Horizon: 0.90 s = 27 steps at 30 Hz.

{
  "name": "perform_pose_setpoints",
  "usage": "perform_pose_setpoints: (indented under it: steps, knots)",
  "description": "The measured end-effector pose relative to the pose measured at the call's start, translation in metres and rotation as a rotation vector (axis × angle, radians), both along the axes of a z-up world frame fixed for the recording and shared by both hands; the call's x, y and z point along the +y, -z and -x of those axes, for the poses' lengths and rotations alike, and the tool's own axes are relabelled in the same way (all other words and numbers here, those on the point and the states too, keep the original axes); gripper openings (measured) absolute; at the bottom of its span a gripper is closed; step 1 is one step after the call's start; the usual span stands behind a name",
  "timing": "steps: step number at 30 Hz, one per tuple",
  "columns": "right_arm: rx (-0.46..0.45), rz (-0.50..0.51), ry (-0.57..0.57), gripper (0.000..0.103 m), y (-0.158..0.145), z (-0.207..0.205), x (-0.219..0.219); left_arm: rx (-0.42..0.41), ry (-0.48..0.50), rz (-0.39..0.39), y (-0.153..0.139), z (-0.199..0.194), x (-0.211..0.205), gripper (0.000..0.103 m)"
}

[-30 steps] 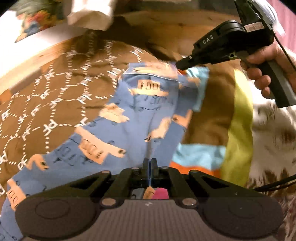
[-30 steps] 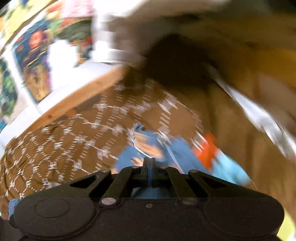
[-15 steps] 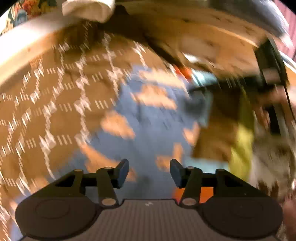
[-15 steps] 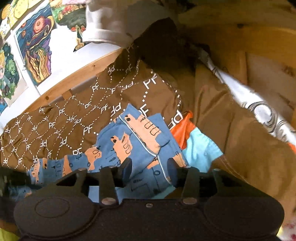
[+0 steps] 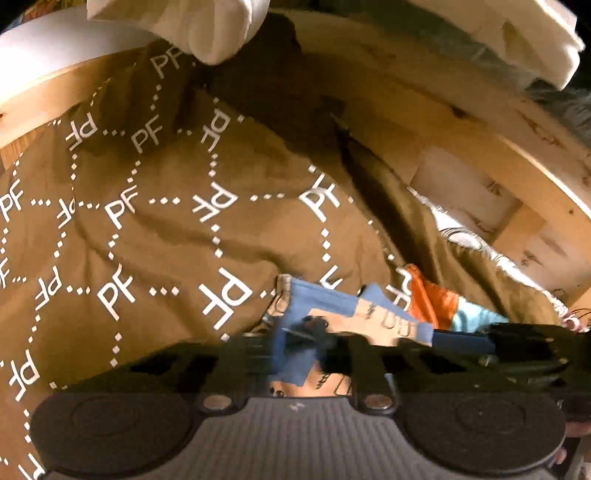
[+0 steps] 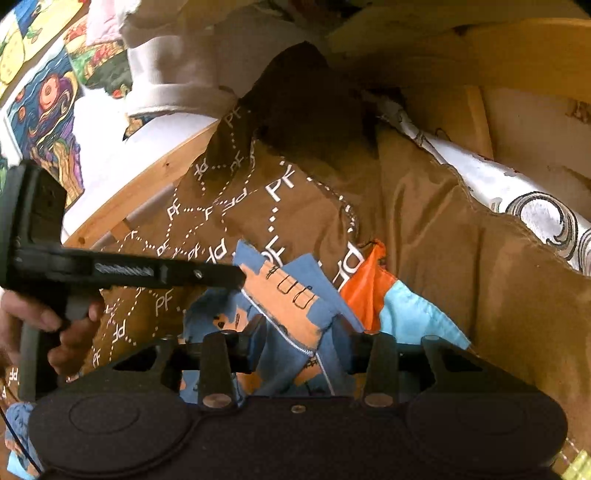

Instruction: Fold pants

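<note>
The blue pants with orange hand prints (image 6: 288, 295) lie bunched on a brown "PF" patterned blanket (image 5: 166, 221). In the left wrist view the pants (image 5: 332, 314) sit right at my left gripper (image 5: 314, 354), whose jaws stand open with blue cloth between them. My right gripper (image 6: 303, 350) is open too, its fingers either side of a raised fold of the pants with a white zip line. The left gripper (image 6: 207, 275) shows in the right wrist view, reaching in from the left to the pants' edge.
An orange and light blue cloth (image 6: 391, 299) lies just right of the pants. A wooden bed frame (image 5: 461, 155) runs behind. White folded fabric (image 5: 207, 26) hangs at the top. A white patterned sheet (image 6: 517, 195) lies at the right.
Both grippers opened from shut a second ago. Both have moved down close to the pants, with cloth now between each pair of fingers. The left gripper now reaches the pants' far edge.
</note>
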State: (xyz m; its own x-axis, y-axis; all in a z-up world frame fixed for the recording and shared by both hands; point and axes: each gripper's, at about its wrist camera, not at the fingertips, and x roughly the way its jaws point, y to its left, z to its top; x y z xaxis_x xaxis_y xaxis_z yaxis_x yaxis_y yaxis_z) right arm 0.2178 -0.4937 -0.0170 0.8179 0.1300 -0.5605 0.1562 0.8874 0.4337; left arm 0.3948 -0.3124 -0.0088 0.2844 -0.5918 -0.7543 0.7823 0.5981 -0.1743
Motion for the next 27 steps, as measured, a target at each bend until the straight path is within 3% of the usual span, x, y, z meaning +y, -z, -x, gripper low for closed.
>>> perform_pose_setpoints:
  steps: [2, 7, 12, 15, 17, 19, 25, 27]
  knots:
    - [0.003, -0.002, 0.012, 0.012, 0.002, -0.001, -0.001, -0.001, 0.001, 0.021, 0.001, 0.005, 0.003, 0.000]
    - [-0.046, 0.010, 0.018, 0.006, 0.003, 0.009, -0.001, -0.059, 0.031, 0.044, -0.008, 0.020, 0.007, 0.000]
    - [-0.066, 0.041, 0.004, 0.005, -0.002, 0.016, 0.006, -0.160, 0.055, -0.005, -0.012, 0.026, -0.001, 0.001]
    - [-0.063, 0.039, 0.007, 0.005, -0.003, 0.017, 0.005, -0.107, 0.046, -0.013, -0.010, 0.018, 0.001, 0.016]
    - [-0.056, 0.043, 0.008, 0.005, -0.002, 0.019, 0.004, -0.066, 0.052, -0.019, -0.005, 0.012, 0.002, 0.036]
    - [-0.048, 0.046, 0.006, 0.005, 0.000, 0.020, 0.003, -0.077, 0.044, -0.034, -0.002, 0.010, 0.002, 0.055]
    - [-0.029, 0.046, 0.008, 0.003, 0.005, 0.021, 0.000, -0.077, 0.044, -0.053, 0.006, 0.001, -0.004, 0.057]
    - [-0.027, 0.040, 0.004, 0.003, 0.006, 0.020, -0.001, -0.052, 0.040, -0.055, 0.009, -0.003, -0.007, 0.046]
